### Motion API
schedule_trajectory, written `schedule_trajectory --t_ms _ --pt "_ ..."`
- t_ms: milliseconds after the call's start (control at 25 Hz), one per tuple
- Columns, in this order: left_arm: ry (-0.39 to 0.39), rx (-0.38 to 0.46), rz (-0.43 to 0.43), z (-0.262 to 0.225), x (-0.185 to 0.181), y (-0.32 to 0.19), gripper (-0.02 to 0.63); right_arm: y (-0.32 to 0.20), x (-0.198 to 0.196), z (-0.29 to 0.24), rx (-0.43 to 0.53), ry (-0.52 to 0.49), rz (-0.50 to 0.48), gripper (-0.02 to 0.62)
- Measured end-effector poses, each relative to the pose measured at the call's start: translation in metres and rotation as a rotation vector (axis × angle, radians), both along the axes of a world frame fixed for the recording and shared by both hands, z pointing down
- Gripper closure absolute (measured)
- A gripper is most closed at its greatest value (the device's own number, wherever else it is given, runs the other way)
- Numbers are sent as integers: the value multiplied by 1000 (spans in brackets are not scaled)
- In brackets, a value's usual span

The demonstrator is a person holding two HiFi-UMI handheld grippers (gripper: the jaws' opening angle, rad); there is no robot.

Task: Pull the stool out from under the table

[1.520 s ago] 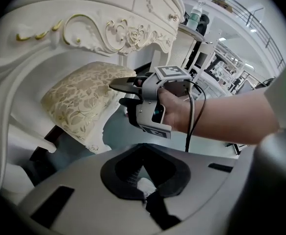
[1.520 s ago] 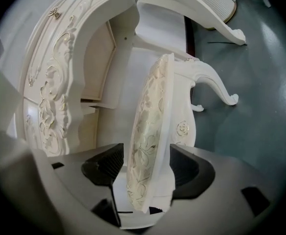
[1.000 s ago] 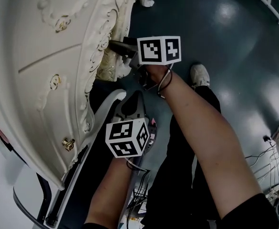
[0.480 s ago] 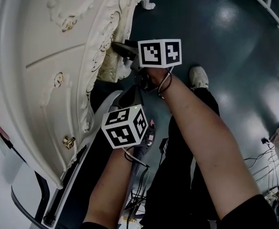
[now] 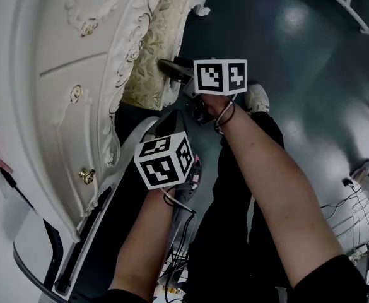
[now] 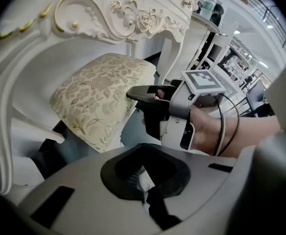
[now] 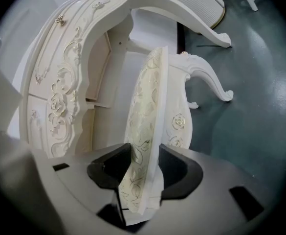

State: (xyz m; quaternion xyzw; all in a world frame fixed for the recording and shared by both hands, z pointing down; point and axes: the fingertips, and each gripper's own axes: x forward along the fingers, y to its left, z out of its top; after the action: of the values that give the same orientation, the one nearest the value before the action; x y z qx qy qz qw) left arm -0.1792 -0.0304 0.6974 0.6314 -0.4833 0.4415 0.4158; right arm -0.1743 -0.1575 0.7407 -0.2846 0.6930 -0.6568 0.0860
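The stool point(image 5: 149, 49), white carved wood with a gold floral cushion, sticks out from under the ornate white table point(image 5: 58, 74). My right gripper point(image 5: 166, 65) is shut on the seat's near edge. In the right gripper view the cushion edge point(image 7: 145, 116) sits between the pads of that gripper point(image 7: 143, 180), whose jaws have just been closing on it. The left gripper view shows the right gripper point(image 6: 134, 93) at the cushion point(image 6: 101, 94). My left gripper point(image 5: 171, 124) points down beside the table's leg, shut and empty; its jaws point(image 6: 150, 192) hold nothing.
The table's curved legs point(image 7: 201, 26) and the stool's leg point(image 7: 211, 77) stand on the dark floor. The person's shoe point(image 5: 258, 98) is just right of the stool. Cables point(image 5: 354, 213) lie at the right, a white frame point(image 5: 348, 5) at top right.
The stool has slid out from under the table, showing far more of its cushion. My right gripper moved away from the table with it. The left gripper barely shifted.
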Motion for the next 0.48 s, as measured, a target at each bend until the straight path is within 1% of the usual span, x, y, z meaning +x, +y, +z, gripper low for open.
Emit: schedule_trajectory --t_ms 120,240,360,480 --pt "-5 -10 -1 -7 5 2 603 10 12 2 -20 3 3 408" --pt "-17 -1 10 -15 8 0 603 20 30 3 -42 4 18 408" --pt "-21 -1 20 -20 13 -1 603 30 54 5 -50 6 29 408" --pt "-8 -10 18 -20 23 -1 603 36 84 4 -43 9 40 408"
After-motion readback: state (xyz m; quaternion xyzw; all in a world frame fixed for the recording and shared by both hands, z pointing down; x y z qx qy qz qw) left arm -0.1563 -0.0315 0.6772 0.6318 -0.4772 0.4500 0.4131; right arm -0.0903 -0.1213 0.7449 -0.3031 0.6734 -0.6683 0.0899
